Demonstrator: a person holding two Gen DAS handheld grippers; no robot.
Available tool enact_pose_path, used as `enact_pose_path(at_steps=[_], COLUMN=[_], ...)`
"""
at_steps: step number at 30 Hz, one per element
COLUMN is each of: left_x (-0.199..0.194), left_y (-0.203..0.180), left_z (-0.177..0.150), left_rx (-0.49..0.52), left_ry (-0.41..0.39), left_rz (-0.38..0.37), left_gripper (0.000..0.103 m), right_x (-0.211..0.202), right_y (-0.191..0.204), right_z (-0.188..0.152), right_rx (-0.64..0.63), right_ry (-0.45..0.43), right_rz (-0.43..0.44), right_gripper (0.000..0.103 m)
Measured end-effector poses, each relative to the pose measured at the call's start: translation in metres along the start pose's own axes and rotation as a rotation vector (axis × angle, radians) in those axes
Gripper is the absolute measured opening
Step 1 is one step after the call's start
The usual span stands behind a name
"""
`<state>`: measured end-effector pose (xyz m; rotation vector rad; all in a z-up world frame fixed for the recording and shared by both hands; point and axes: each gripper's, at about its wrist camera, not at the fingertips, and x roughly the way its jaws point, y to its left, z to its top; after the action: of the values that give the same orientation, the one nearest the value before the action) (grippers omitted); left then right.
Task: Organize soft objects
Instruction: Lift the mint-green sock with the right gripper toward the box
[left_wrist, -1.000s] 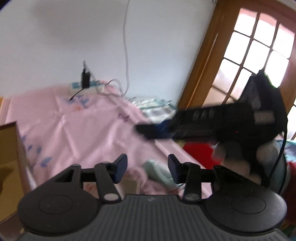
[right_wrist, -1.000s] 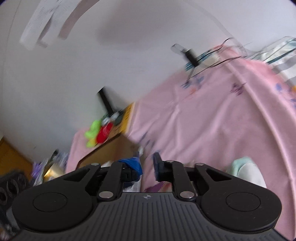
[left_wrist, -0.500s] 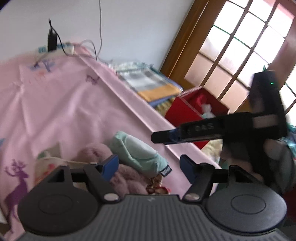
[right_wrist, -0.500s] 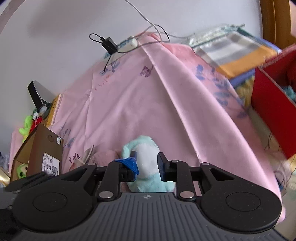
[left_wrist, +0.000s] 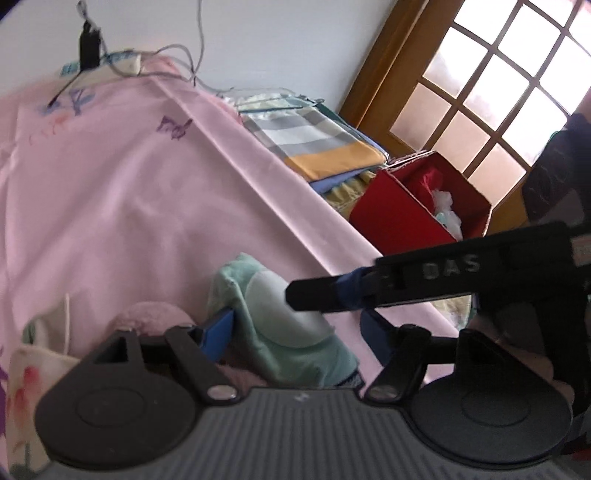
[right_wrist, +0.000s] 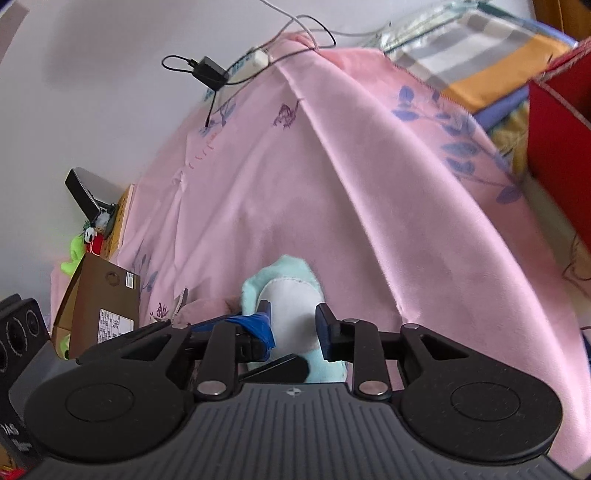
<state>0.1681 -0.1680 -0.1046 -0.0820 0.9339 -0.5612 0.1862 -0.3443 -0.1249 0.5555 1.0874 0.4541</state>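
A pink sheet (left_wrist: 110, 192) covers the bed; a red box (left_wrist: 406, 218) stands off its right edge. Near, a mint plush (right_wrist: 291, 295) lies beside a pink plush (left_wrist: 147, 314). Both grippers tilt downward: the left gripper (left_wrist: 295, 332), jaws just widening, straddles the mint plush without pressing; the right gripper (right_wrist: 293, 325), jaws just parting, frames it, gripping nothing.

Both wrist cameras look steeply down along their fingers, close over the pink bedsheet (left_wrist: 129, 192). The 2 views share the mint plush toy (left_wrist: 280, 325) (right_wrist: 291, 295), the charger by the wall and the red box (left_wrist: 406, 218) at right.
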Motion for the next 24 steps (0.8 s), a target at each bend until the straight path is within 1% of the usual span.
enact_pose_path(at_steps=[3, 5, 6, 7, 9, 12, 14, 15, 17, 21, 24], left_x=[0.007, 0.011, 0.012, 0.013, 0.014, 0.01, 0.002, -0.004, -0.019, -0.048, -0.08], left_y=[-0.009, -0.014, -0.015, -0.016, -0.015, -0.014, -0.014, -0.017, -0.026, -0.033, -0.038], left_z=[0.003, 0.004, 0.004, 0.005, 0.006, 0.008, 0.013, 0.015, 0.019, 0.026, 0.028], left_rx=[0.051, 0.071, 0.072, 0.067, 0.056, 0.033, 0.02, 0.022, 0.059, 0.085, 0.118], left_ry=[0.004, 0.003, 0.002, 0.001, -0.006, -0.016, -0.044, -0.057, -0.108, -0.192, -0.279], left_rz=[0.002, 0.001, -0.002, -0.001, -0.003, -0.029, -0.049, -0.06, -0.056, -0.046, -0.006], left_gripper=[0.074, 0.074, 0.074, 0.077, 0.077, 0.075, 0.072, 0.072, 0.072, 0.072, 0.072], right_x=[0.011, 0.018, 0.02, 0.023, 0.025, 0.023, 0.019, 0.015, 0.002, -0.024, -0.038], right_y=[-0.01, -0.017, -0.02, -0.022, -0.028, -0.035, -0.035, -0.035, -0.03, -0.003, 0.02], right_z=[0.005, 0.007, 0.007, 0.008, 0.007, 0.007, 0.006, 0.006, 0.006, 0.012, 0.016], right_rx=[0.048, 0.094, 0.116, 0.138, 0.189, 0.223, 0.221, 0.22, 0.208, 0.093, 0.019], right_ry=[0.031, 0.056, 0.062, 0.068, 0.071, 0.067, 0.063, 0.056, 0.029, -0.056, -0.103], right_rz=[0.022, 0.053, 0.069, 0.087, 0.123, 0.162, 0.188, 0.206, 0.25, 0.257, 0.277], right_gripper=[0.011, 0.011, 0.011, 0.01, 0.008, 0.005, 0.003, 0.002, 0.001, 0.0, 0.0])
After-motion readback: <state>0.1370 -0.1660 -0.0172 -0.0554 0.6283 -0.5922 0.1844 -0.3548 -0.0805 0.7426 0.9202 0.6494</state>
